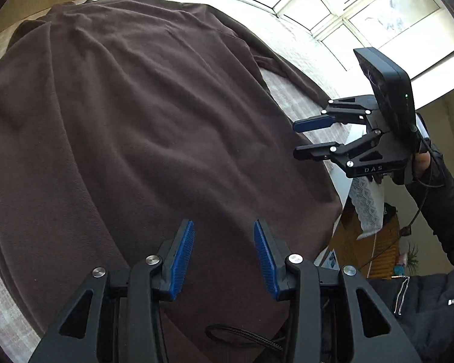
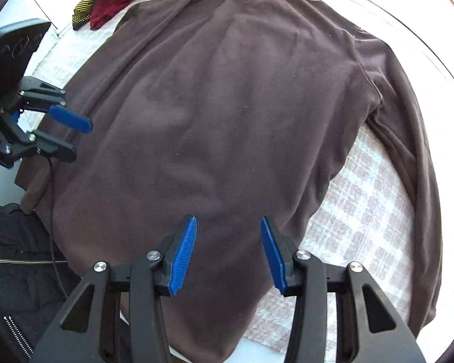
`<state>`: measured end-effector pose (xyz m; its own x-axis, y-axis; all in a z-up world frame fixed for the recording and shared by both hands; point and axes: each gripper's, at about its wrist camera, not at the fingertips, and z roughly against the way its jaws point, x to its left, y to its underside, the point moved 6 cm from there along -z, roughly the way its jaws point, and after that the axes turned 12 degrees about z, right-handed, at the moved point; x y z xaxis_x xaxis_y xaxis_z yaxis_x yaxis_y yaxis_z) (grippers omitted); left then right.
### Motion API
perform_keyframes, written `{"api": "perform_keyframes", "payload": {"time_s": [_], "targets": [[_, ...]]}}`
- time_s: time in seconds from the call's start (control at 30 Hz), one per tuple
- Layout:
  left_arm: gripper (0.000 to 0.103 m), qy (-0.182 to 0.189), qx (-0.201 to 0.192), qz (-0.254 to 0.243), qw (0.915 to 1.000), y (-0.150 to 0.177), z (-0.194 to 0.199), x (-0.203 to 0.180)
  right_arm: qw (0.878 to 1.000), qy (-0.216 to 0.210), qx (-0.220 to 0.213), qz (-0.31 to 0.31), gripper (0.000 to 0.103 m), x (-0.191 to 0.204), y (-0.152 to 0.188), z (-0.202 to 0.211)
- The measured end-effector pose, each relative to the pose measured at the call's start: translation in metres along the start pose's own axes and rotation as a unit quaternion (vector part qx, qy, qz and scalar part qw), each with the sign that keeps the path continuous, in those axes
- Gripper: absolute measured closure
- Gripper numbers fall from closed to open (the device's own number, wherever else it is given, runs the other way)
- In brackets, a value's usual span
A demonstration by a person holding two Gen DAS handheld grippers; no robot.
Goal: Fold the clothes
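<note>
Sweater [image 2: 227,106] spread flat; only right wrist shows red garment [image 2: 118,3].

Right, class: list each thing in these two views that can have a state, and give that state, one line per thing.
brown garment: spread flat, unfolded, not gripped.
right sleeve: lying out to the side on the checked cover.
left gripper: open, holding nothing, above the garment.
right gripper: open, holding nothing, above the garment.
red and dark clothes: bunched in a heap, unfolded.
</note>
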<state>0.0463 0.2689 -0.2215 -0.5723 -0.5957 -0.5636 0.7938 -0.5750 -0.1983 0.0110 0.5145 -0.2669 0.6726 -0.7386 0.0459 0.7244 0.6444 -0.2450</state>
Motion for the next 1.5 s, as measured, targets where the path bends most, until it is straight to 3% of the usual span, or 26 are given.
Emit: {"api": "perform_keyframes", "payload": {"time_s": [0.07,0.13,0.17,0.27,0.33,0.47,0.63,0.83,0.93,1.07,1.17,1.2,1.23,1.37,1.5], "targets": [[0.063,0.029,0.031,-0.028,0.9987,0.019,-0.014,-0.020,1.000,-0.009,0.016,0.006,0.059,0.016,0.017,-0.008],[0.062,0.014,0.051,-0.055,0.9971,0.033,-0.032,-0.026,0.996,0.045,0.076,0.016,0.059,0.013,0.044,-0.030],[0.067,-0.005,0.047,-0.061,0.9970,0.034,-0.039,-0.026,0.997,0.048,0.053,0.004,0.059,0.009,0.049,-0.026],[0.067,-0.031,0.019,-0.037,0.9987,0.021,-0.033,-0.024,0.993,0.075,0.024,-0.090,0.058,-0.014,0.065,-0.005],[0.067,-0.033,0.002,-0.030,0.9990,0.019,-0.023,-0.027,0.993,0.049,0.005,-0.109,0.058,-0.012,0.081,0.007],[0.065,-0.011,-0.002,-0.033,0.9994,0.030,-0.008,-0.049,0.995,0.043,0.031,-0.088,0.058,-0.003,0.122,0.000],[0.065,-0.031,-0.015,-0.052,0.9981,0.063,-0.012,-0.085,0.997,0.010,0.022,-0.071,0.058,-0.002,0.156,-0.015],[0.065,-0.092,-0.018,0.009,0.9956,0.087,-0.029,-0.074,1.000,-0.028,-0.006,-0.013,0.058,0.007,0.155,-0.031],[0.065,-0.101,-0.045,0.036,0.9932,0.089,-0.019,-0.066,1.000,-0.013,0.005,0.018,0.058,0.014,0.152,-0.041],[0.065,-0.118,-0.060,0.036,0.9905,0.092,-0.006,-0.056,1.000,-0.013,0.019,0.015,0.059,0.024,0.148,-0.058],[0.065,-0.111,-0.061,0.038,0.9912,0.095,0.000,-0.049,0.999,-0.006,0.027,0.025,0.069,0.036,0.145,-0.071],[0.065,-0.109,-0.060,0.037,0.9916,0.096,0.001,-0.046,0.999,-0.018,0.024,0.011,0.084,0.036,0.143,-0.074],[0.065,-0.107,-0.059,0.033,0.9920,0.096,0.001,-0.045,0.999,-0.030,0.021,-0.003,0.090,0.036,0.140,-0.076],[0.065,-0.099,-0.052,0.013,0.9937,0.095,-0.003,-0.046,0.991,-0.104,-0.014,-0.078,0.093,0.025,0.130,-0.078],[0.065,-0.080,-0.046,-0.015,0.9957,0.087,-0.009,-0.060,0.982,-0.131,-0.066,-0.115,0.093,0.043,0.122,-0.036]]}}
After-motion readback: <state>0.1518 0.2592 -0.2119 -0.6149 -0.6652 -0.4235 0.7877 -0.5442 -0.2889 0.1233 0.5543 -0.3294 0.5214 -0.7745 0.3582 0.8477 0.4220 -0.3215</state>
